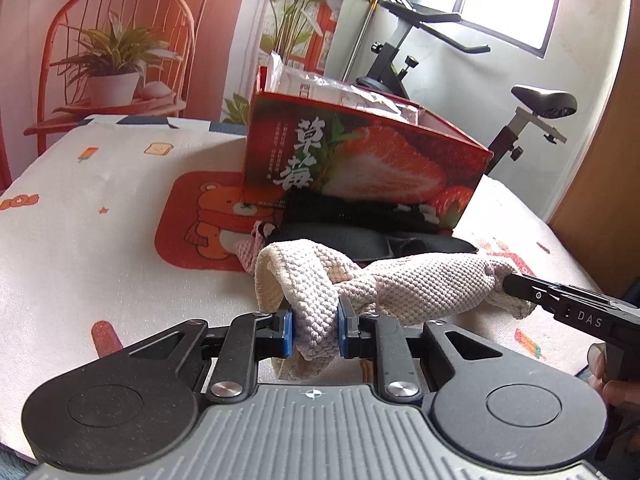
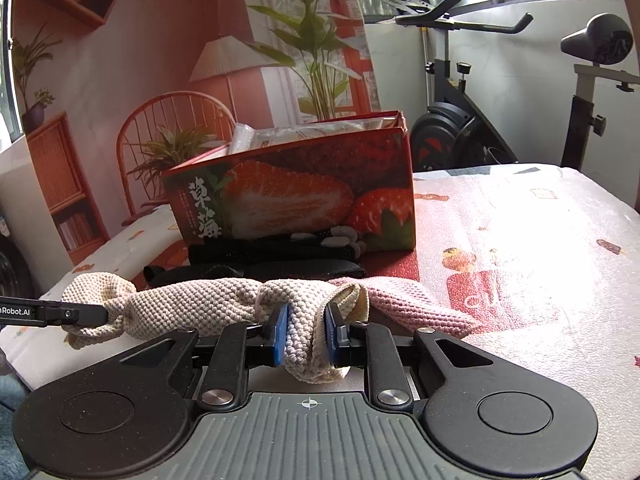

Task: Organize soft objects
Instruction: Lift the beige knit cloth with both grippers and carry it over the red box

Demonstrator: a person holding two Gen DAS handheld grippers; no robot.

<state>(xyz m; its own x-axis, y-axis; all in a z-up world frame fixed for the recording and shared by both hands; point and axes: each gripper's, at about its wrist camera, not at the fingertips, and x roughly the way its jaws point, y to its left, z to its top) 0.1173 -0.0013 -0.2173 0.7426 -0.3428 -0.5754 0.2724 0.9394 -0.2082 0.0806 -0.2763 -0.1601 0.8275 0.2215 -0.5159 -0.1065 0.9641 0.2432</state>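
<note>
A cream knit cloth [image 1: 404, 284] is stretched between the two claws, raised just off the patterned tabletop [image 1: 100, 184]. The left claw [image 1: 314, 334] is clenched on one end of it: the blue pads [image 1: 285, 334] press in from both sides on a bunched fold, which fills the gap between them and spills out below and above in a rolled loop. From there the cloth runs off to the right, twisted like a rope, to where the right claw [image 1: 505, 283] comes in from the edge of the left wrist view and bites its far end; fingers of a hand [image 1: 612, 376] show behind that claw's body. The right wrist view gives the mirror of this: the right claw [image 2: 306, 334] grips a fold of the cloth [image 2: 192, 300] between its own blue pads [image 2: 280, 334], and the cloth leads left to the tip of the left claw [image 2: 94, 314], which pinches the other end. Just beyond the cloth, a pink knit cloth [image 2: 412, 304] lies on the table, its near end touching or passing under the cream one. Behind both lie black soft items [image 2: 272, 262] with some white marks, close against the foot of a red strawberry box [image 2: 304, 188] that stands open on the table with plastic-wrapped packs [image 2: 304, 132] inside. An exercise bike [image 2: 480, 120] stands past the table.
</note>
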